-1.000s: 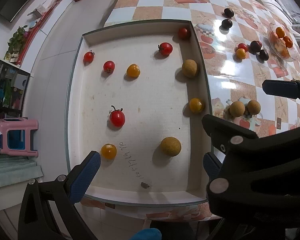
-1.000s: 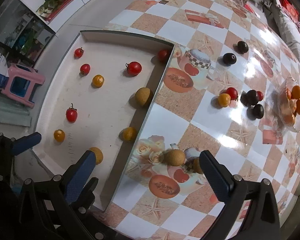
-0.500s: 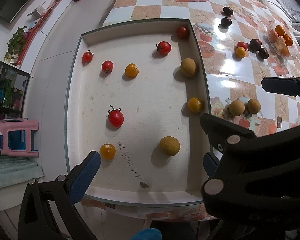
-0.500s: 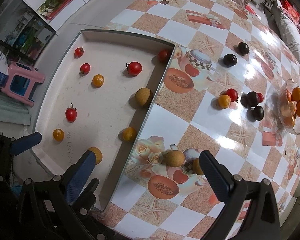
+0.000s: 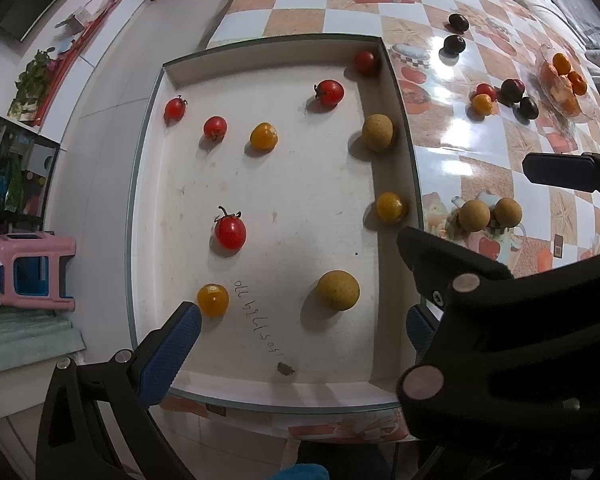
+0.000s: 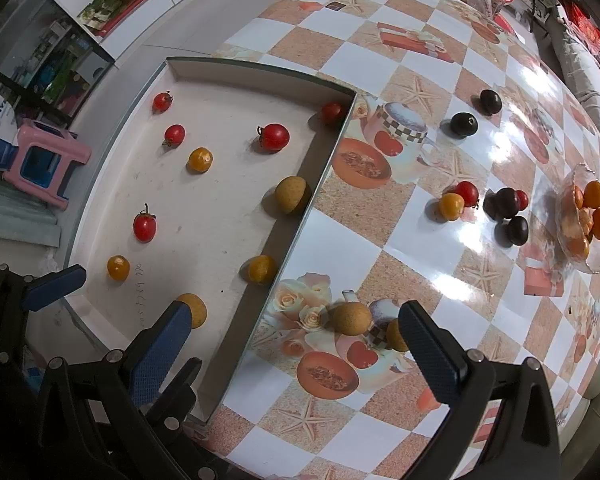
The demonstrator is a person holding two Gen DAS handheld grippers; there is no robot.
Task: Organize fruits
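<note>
Left gripper (image 5: 296, 340) fingers: standing wide apart, gripping nothing, hovering over the near edge of the white tray (image 5: 260, 394); the left blue pad (image 5: 168, 354) is sitting just beside a yellow cherry tomato (image 5: 213, 299), contact not clear.
Right gripper (image 6: 296, 350) fingers: spreading wide, holding nothing, hanging over the tablecloth just outside the tray's right wall; one pad (image 6: 430, 354) is partly hiding a brown longan (image 6: 396, 336).
Longans on the cloth: a second brown longan (image 6: 352, 319) is lying between the right gripper's fingers, touching or nearly touching the hidden one.
Tray contents: five red cherry tomatoes, one stemmed red tomato (image 5: 230, 232) sitting left of centre; three yellow tomatoes; two longans, one longan near the front (image 5: 337, 290), the other longan against the right wall (image 5: 377, 132).
Far side of the checkered tablecloth (image 6: 380, 60): dark plums (image 6: 464, 124) are lying loose, with a cluster of plums and tomatoes nearer the glass dish of orange fruits (image 6: 586, 224) at the right edge.
</note>
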